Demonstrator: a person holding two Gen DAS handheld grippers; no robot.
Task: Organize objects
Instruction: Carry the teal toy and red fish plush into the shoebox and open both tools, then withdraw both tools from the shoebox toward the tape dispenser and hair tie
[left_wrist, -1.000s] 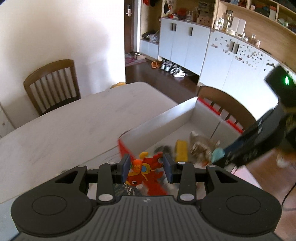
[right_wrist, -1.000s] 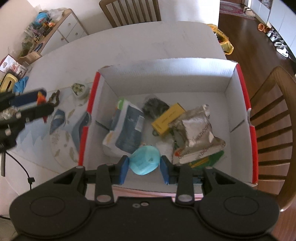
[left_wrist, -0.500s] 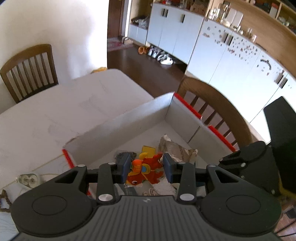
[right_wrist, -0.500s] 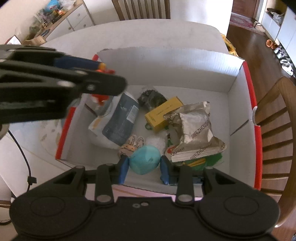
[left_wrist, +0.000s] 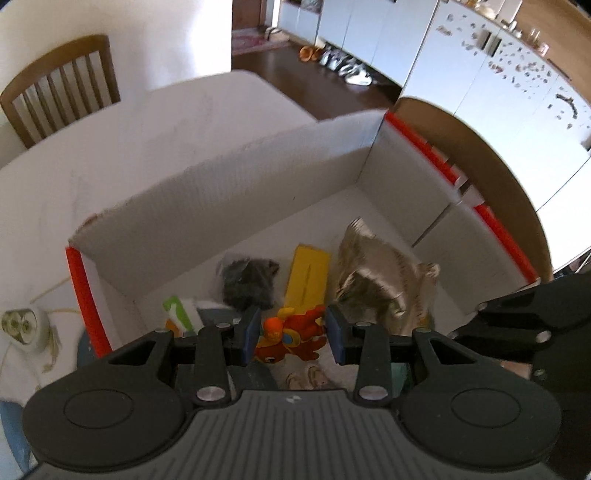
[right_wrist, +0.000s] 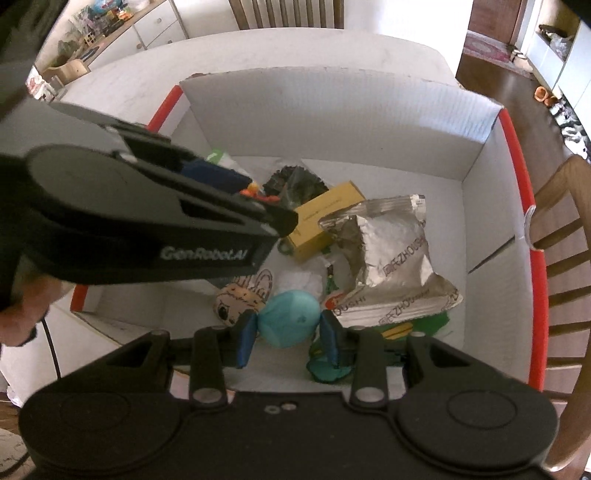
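Left tongs (left_wrist: 291, 334) pinch a red and orange toy figure (left_wrist: 291, 334) between the blue pads (left_wrist: 249, 332), above the open white cardboard box (left_wrist: 236, 206) with red-edged rims. The figure's long axis runs roughly across the gap between the pads, its round orange head toward the left pad; finer detail is blurred. Right tongs (right_wrist: 284, 326) pinch a teal rounded soft object (right_wrist: 291, 317), its long axis likewise lying across the pads, low over the near part of the box floor.

On the box floor: a yellow carton (right_wrist: 325, 218) lying flat, long axis running diagonally, its printed lines too small to read; a crumpled silver foil packet (right_wrist: 391, 262) just beside it, bearing repeated lettering that reads in part "ZHOUSHI", with a red logo at its lower edge; a dark crinkled bag (right_wrist: 291, 184) behind the carton; a tan plush face (right_wrist: 236, 299) near the teal object; a green item (right_wrist: 424, 325) largely covered by the foil packet.

In the right wrist view the left tongs' black body crosses the frame, marked "GenRobot.AI", hiding the box's left portion; only a sliver of the toy shows there. A person's hand (right_wrist: 22, 314) is cut off at the left edge. The box stands on a white worktop (left_wrist: 110, 147); a wooden chair (left_wrist: 62, 77) stands beyond.
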